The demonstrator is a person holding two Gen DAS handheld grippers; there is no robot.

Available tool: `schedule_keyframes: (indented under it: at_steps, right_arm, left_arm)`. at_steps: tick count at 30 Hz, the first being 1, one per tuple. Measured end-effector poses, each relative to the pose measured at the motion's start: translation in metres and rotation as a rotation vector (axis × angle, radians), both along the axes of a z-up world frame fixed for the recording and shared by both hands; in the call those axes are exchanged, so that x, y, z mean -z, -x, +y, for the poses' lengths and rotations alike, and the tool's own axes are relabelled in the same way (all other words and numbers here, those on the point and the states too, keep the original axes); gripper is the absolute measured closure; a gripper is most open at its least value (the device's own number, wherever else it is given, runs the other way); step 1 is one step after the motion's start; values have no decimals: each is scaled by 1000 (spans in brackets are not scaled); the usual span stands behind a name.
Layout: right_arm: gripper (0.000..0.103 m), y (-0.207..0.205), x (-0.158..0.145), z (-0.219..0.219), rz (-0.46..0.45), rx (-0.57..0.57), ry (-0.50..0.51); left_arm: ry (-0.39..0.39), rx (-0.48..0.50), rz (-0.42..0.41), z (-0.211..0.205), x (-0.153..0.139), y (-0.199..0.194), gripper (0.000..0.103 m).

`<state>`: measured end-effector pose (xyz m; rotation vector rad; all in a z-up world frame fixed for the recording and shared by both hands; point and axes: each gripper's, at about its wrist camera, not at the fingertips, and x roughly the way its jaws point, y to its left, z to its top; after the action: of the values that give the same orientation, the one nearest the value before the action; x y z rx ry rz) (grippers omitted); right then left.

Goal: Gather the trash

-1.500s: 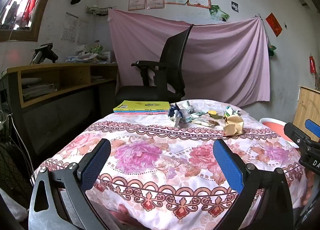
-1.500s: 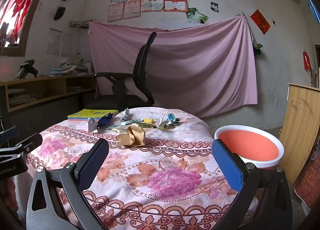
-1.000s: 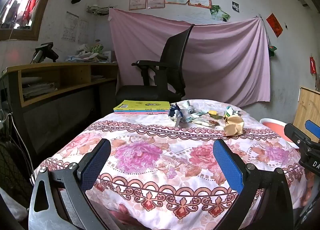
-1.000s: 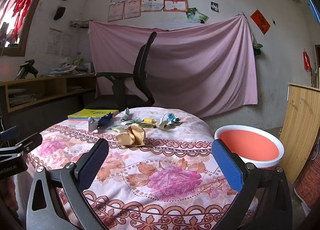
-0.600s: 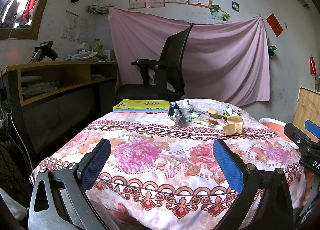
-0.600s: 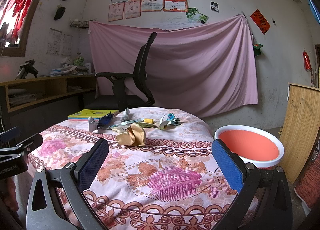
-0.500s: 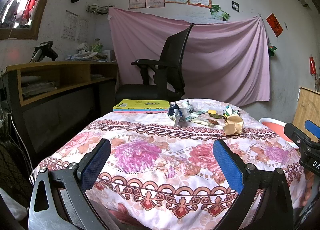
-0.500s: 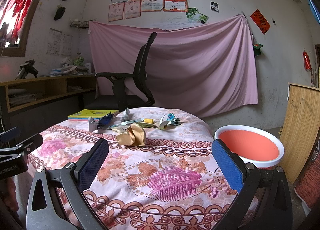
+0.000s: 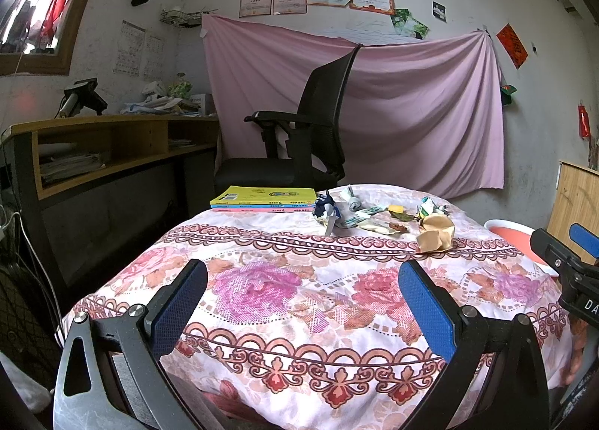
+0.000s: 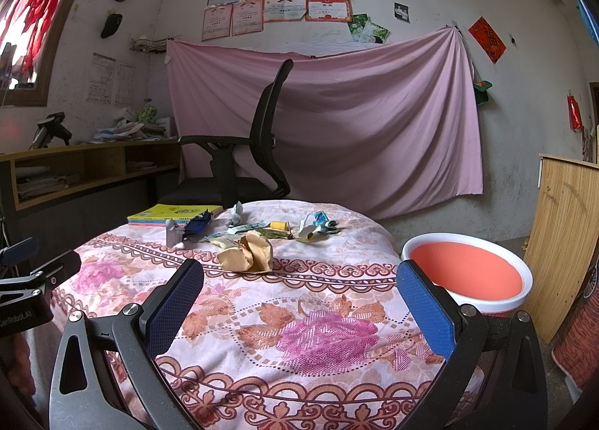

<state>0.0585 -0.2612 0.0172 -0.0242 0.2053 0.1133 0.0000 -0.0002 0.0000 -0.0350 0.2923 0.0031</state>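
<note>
While both claws are hovering at the near edge of the round desk point(image 10: 337, 385), which is wearing a pink floral cloth, neither one is gripping anything. The left claw point(image 9: 303, 302) is standing with its blue pads point(image 9: 179, 306) spread wide over the flower pattern, and the right claw point(image 10: 299, 302) is gaping just as wide, its tip also showing at the right edge of the left wrist view.

The trash is lying well ahead of both, across the far half of the desk. A crumpled brown paper wad point(image 10: 247, 252) is sitting nearest, and behind it a scatter of small wrappers point(image 10: 269, 229) is stretching from a dark blue scrap point(image 10: 196, 224) on the left to a bluish-white packet point(image 10: 318, 224) on the right. A stack of books point(image 9: 265, 198) with a yellow cover is resting at the far left edge, just beside the scraps.

A white bucket with an orange inside point(image 10: 468, 276) is standing beside the desk on the right, below the desk top. A black office chair point(image 9: 303, 142) is standing behind the desk, before a hanging pink sheet point(image 10: 355, 123).
</note>
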Motion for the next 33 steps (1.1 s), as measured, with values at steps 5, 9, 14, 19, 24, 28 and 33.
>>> schedule_keyframes:
  at_steps: [5,9,14,19,24,28,33]
  right_arm:
    - [0,0,0,0,0,0,0]
    - [0,0,1,-1,0,0,0]
    - [0,0,1,-1,2,0,-1]
    - [0,0,1,-1,2,-1,0]
    - [0,0,0,-2,2,0,-1]
    - [0,0,0,-2,2,-1,-1]
    - [0,1,0,-3,3,-1,-2]
  left_arm:
    - [0,1,0,0,0,0,3]
    - [0,0,0,0,0,0,3]
    - [0,0,0,0,0,0,3]
    - [0,0,0,0,0,0,3]
    - [0,0,1,0,0,0,3]
    - [-1,0,1,0,0,0,3]
    - [-1,0,1,0,0,0,3]
